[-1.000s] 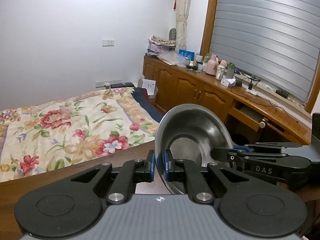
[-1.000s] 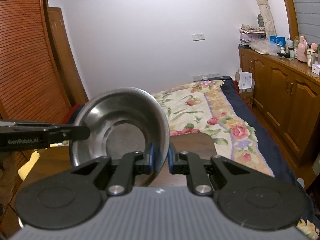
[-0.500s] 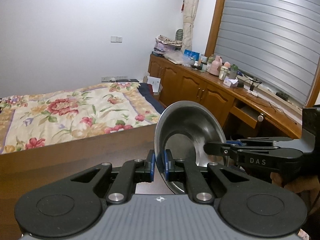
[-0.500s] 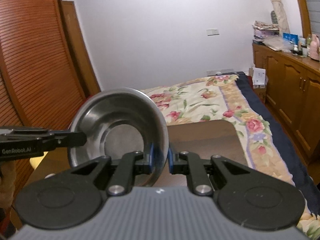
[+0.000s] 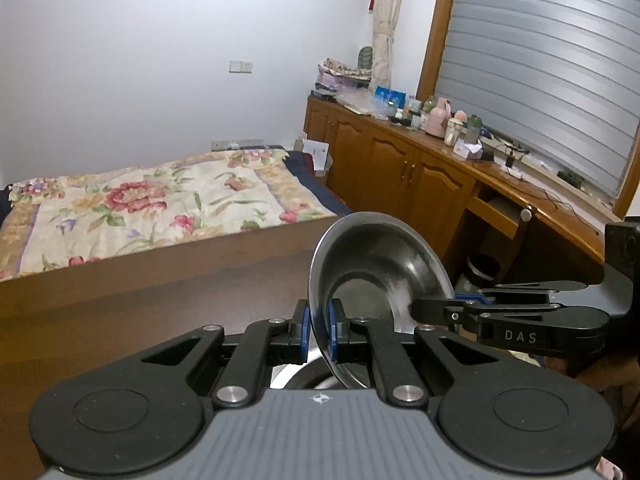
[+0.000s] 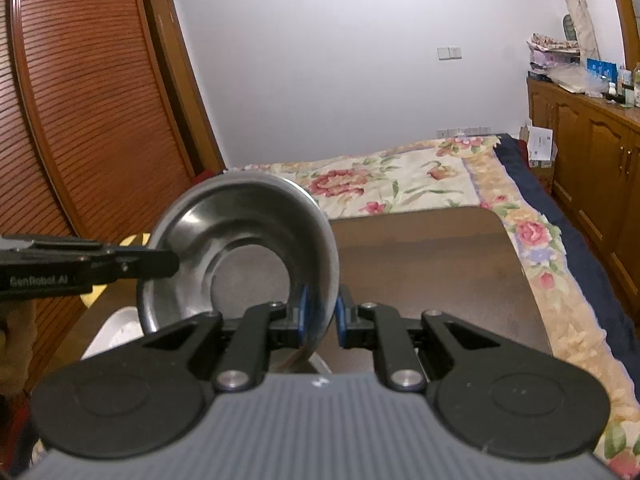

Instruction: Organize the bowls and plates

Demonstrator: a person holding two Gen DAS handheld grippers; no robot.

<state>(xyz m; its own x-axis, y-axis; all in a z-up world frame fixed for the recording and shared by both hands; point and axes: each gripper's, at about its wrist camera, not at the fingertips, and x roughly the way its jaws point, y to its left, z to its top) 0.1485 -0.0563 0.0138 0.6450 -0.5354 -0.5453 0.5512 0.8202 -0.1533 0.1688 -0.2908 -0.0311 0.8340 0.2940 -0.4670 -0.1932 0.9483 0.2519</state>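
Both tools pinch one steel bowl (image 5: 376, 268) by opposite rim edges: left tool (image 5: 319, 330) and right tool (image 6: 320, 314). Shiny, shallow and flat-bottomed, the bowl hangs tilted on edge above the dark wooden surface (image 6: 432, 264).

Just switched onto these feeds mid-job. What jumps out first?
A shiny steel bowl held on edge in mid-air fills the middle of both views. The left gripper and the right gripper each pinch its rim from opposite sides. Behind it lie a dark wooden table and a bed with a floral quilt.
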